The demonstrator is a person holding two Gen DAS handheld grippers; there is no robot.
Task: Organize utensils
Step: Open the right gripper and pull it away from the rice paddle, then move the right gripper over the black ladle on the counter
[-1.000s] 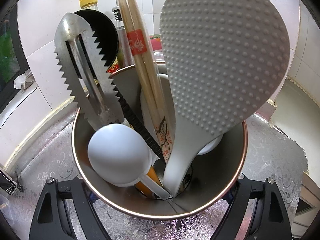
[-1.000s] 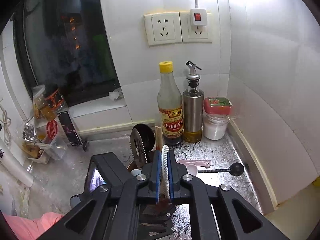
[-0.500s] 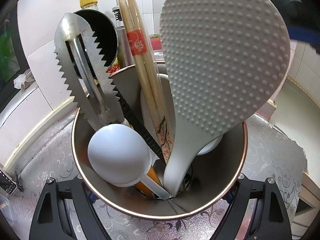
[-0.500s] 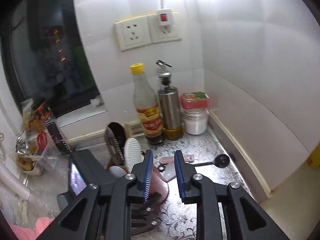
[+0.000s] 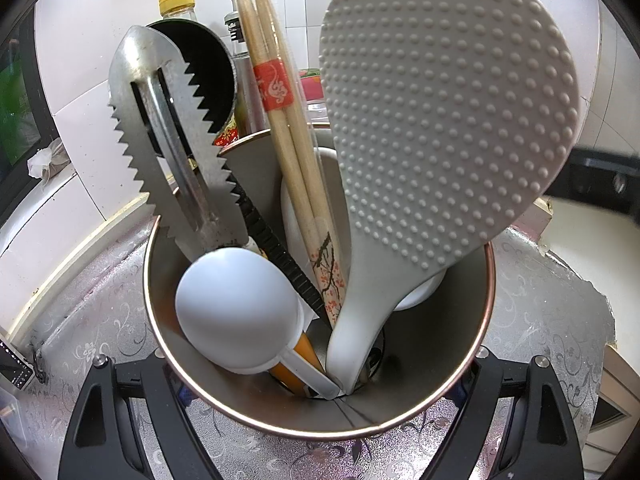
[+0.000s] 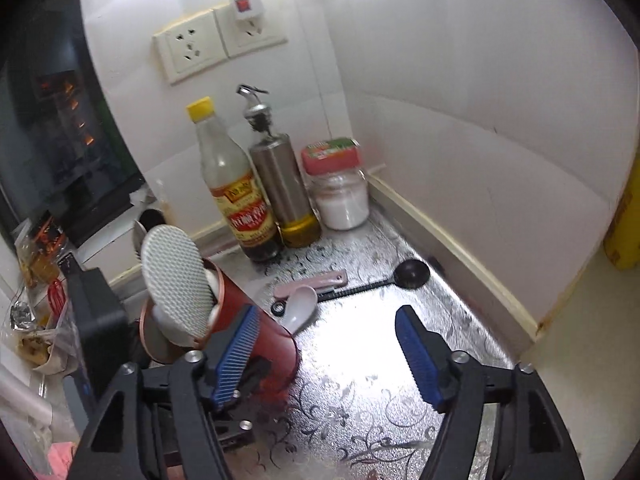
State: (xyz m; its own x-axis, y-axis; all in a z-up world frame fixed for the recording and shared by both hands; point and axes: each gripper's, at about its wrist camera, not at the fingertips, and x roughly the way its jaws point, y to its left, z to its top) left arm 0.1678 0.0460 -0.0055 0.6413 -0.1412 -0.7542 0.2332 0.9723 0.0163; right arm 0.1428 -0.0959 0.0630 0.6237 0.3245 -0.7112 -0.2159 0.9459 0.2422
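Now, left gripper (image 5: 320, 432): clamped on the cup (image 5: 486, 320), pads hidden behind it.
Right gripper (image 6: 326, 356): jaws opening, nothing between.
Paddle (image 5: 448, 120): upright in cup.

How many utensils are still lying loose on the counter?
3, all near the bottles: a white spoon, a pink folding tool behind it, and a black ladle to their right. The cup may hide others.

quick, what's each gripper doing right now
left gripper: closed on the utensil cup.
right gripper: jaws opening, nothing between them.
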